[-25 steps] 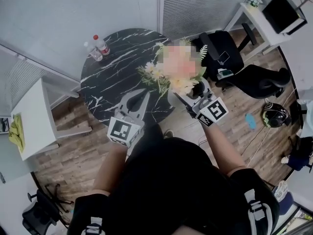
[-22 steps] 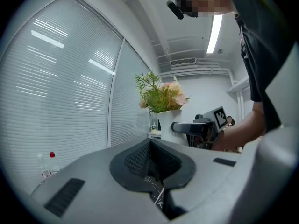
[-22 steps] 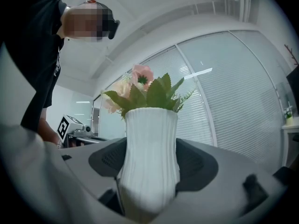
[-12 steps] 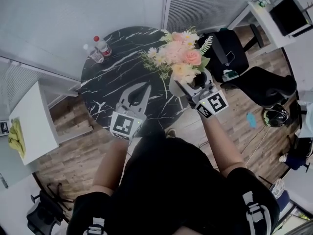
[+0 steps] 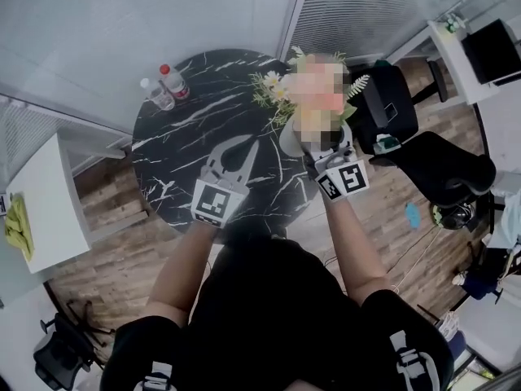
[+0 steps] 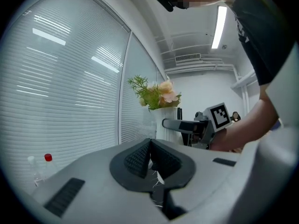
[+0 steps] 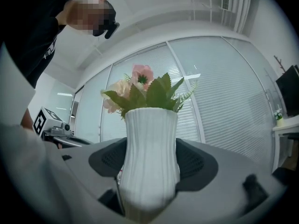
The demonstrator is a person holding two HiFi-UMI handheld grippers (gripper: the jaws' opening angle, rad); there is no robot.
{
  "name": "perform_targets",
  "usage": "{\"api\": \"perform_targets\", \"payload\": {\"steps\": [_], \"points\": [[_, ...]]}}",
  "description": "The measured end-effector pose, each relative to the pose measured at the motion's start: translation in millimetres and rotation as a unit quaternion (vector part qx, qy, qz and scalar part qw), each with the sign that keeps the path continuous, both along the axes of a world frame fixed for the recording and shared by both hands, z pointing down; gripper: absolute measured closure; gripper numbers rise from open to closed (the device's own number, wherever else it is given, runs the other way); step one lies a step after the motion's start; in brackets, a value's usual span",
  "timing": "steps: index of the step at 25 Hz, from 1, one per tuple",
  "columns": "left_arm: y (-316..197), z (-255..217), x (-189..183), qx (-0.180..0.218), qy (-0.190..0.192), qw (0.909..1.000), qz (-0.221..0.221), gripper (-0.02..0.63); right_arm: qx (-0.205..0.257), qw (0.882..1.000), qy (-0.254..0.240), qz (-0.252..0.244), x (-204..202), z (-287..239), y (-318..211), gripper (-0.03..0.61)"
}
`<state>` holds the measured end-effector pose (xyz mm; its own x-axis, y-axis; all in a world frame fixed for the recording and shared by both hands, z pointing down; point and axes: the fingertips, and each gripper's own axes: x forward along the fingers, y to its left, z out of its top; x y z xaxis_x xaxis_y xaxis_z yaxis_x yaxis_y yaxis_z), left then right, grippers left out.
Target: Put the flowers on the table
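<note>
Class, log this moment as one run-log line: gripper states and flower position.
left gripper: shut, empty | right gripper: shut on vase | flowers: upright in vase, over table edge

**Legible text check: nothing readable**

No word, number or brand can be read in any view.

- Left gripper [image 6: 150, 147]: its marker cube [image 5: 213, 204] carries a black-and-white square pattern. It is a code of blocks, not letters or digits.
- Right gripper [image 7: 149, 158]: its marker cube [image 5: 348, 179] has the same kind of pattern. It also shows in the left gripper view, equally without characters.
- Red-capped bottle [image 5: 173, 81] on the counter [image 5: 183, 157]: it has a label band, too small to read. The clear bottle [image 5: 155, 94] just beside it shows no print that can be made out.
- Person's black shirt [image 7: 49, 46]: pale print at the edge of both gripper views, warped and illegible.
</note>
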<state>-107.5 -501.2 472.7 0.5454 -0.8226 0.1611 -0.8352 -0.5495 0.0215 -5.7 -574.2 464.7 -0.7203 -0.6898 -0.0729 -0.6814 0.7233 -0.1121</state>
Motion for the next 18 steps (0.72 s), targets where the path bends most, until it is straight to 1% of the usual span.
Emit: {"api": "perform_targets", "payload": {"steps": [5,10,15,18], "points": [[-35.0,27.6,-2.4,-0.007,0.01,0.9999,0.006,0.601,-0.001,1.0,0.022,-0.002,-16.1,31.1,-29.4,0.244],[-60.2,60.9,-6.9,-0.014,0.028,0.9994,0.011,0.601,-0.018,0.999,0.037,0.008,-26.6,72.0,-54.1,0.242],[-82.2,101.0,-12.8,-0.032,0.03,0.999,0.011,0.601,-0.039,0.998,0.049,0.019,-39.0,119.1,-73.6,0.242],[-93.9,121.2,-14.7,-0.043,0.03,0.9985,0.014,0.601,-0.05,0.997,0.041,0.031,-46.3,141.2,-84.9,0.242]]}}
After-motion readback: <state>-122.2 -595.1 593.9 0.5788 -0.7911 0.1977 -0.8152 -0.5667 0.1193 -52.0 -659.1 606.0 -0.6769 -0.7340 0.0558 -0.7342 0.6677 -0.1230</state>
